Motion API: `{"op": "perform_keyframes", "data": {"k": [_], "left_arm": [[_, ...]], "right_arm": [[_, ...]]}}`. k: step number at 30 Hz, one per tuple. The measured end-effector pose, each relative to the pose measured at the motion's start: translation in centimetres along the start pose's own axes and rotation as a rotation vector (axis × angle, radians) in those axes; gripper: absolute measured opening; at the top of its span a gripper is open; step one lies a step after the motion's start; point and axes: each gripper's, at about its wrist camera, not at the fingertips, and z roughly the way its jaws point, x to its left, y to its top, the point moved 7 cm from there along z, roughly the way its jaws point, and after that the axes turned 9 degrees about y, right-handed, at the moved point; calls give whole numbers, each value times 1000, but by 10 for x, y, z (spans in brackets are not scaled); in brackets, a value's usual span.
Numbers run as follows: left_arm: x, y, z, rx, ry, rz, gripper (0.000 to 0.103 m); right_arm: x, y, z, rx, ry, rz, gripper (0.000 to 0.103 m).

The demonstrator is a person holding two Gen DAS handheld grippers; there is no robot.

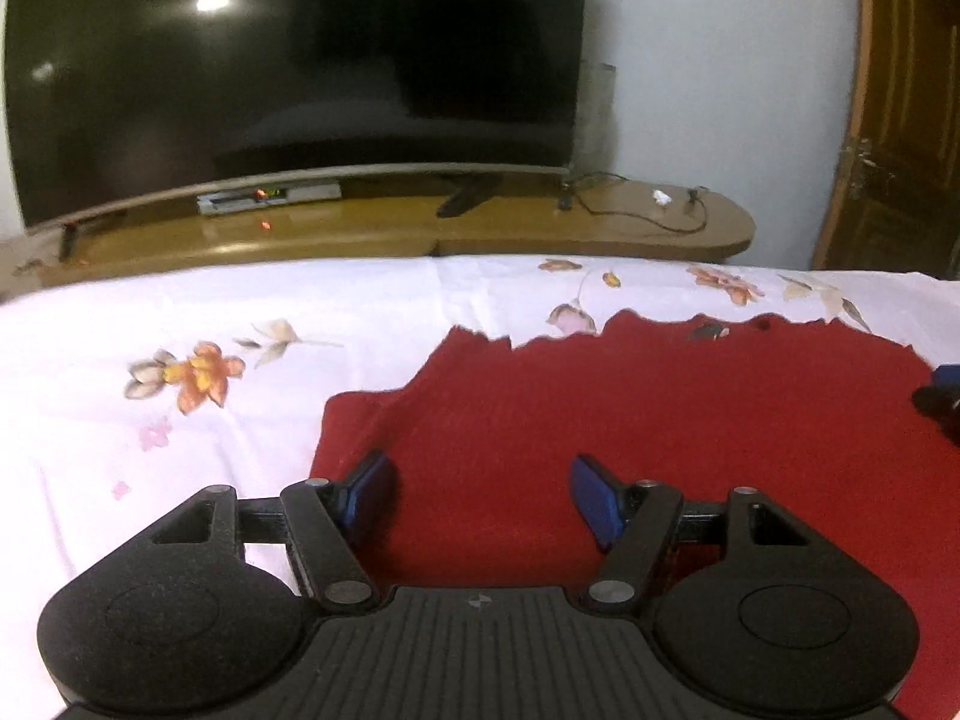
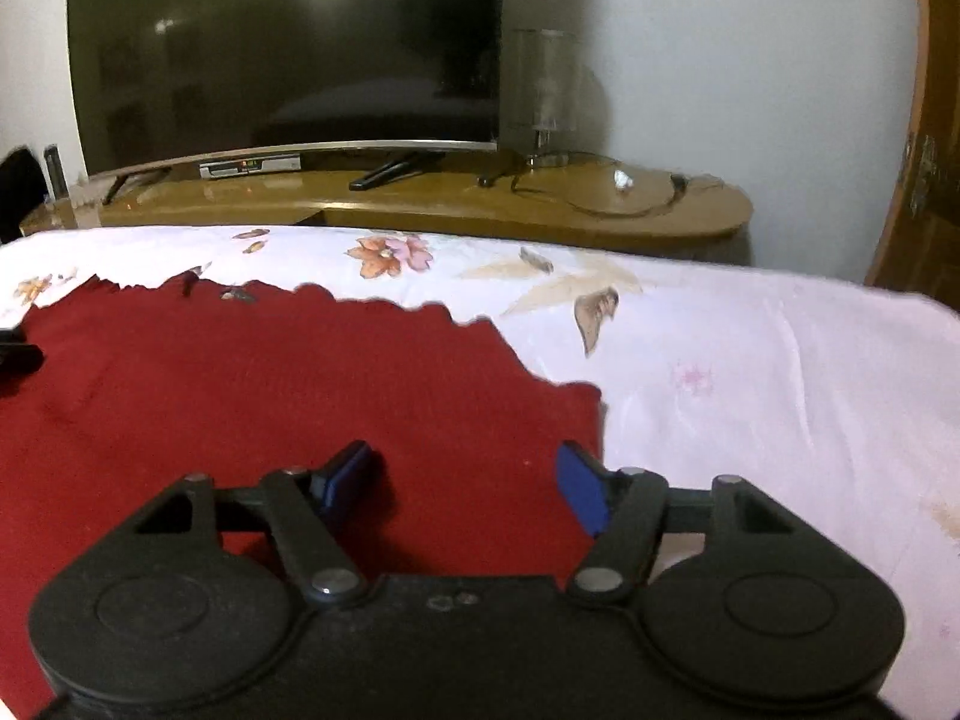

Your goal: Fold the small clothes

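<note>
Across the lower centre of both views, the red knitted garment (image 1: 690,420) is lying flat on the floral bedsheet (image 1: 180,312), looking soft, light and limp. Left gripper (image 1: 483,495) and right gripper (image 2: 465,483) are hovering released; near-edge corners are offering the best hold.

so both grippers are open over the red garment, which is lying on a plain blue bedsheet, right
Not quite: the sheet is white with a floral print, not plain blue, as both wrist views show. The rest holds: the left gripper and right gripper are open over the red garment.
</note>
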Motion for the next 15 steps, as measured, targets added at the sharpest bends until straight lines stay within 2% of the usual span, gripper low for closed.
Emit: {"op": "perform_keyframes", "data": {"k": [1, 4, 7, 9, 11, 15], "left_arm": [[-9, 3, -12, -32, -14, 0, 67], [-42, 2, -46, -89, -91, 17, 68], [-73, -12, -52, -62, -124, 68, 68], [-75, -27, -46, -23, -79, 109, 68], [-57, -40, -52, -44, -73, 97, 68], [-8, -50, -65, -42, -39, 74, 70]], "right_arm": [[7, 4, -6, -21, 4, 2, 56], [44, 8, -30, -102, 113, 4, 57], [95, -9, -20, -43, 199, -89, 59], [117, -25, -11, -3, 203, -159, 59], [117, -34, -12, -7, 165, -182, 60], [68, -47, -31, -4, 105, -123, 63]]}}
